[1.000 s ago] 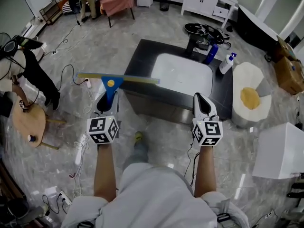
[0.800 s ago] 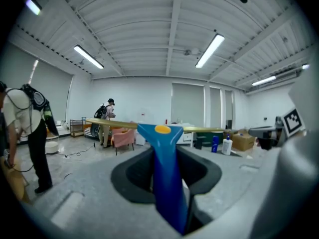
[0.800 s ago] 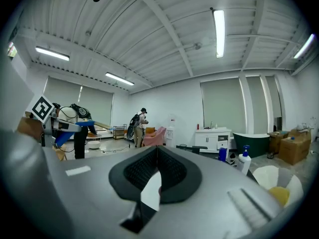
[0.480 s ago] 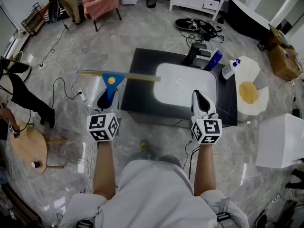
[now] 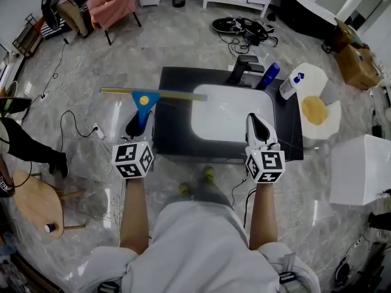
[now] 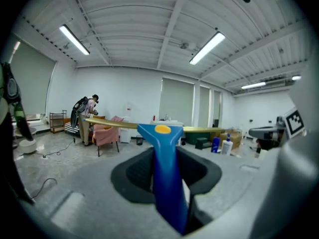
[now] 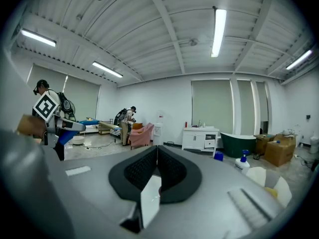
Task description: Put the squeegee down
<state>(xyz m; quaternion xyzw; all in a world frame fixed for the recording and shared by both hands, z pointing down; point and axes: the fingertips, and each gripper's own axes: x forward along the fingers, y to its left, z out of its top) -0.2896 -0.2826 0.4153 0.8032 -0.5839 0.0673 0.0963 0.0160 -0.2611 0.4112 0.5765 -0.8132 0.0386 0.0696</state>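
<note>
Our left claw (image 5: 139, 124) pinching the squeegee (image 5: 145, 100) by its blue handle, our right claw (image 5: 257, 122) pressed together at its three o'clock, counter (image 5: 174, 140) at twelve

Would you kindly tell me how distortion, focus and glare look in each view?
Head view: fisheye bends the room's edges, glossy floor shows glare. Left gripper view: round dark vignette, squeegee close-up soft. Right gripper view: same vignette, ceiling lamp bright.
</note>
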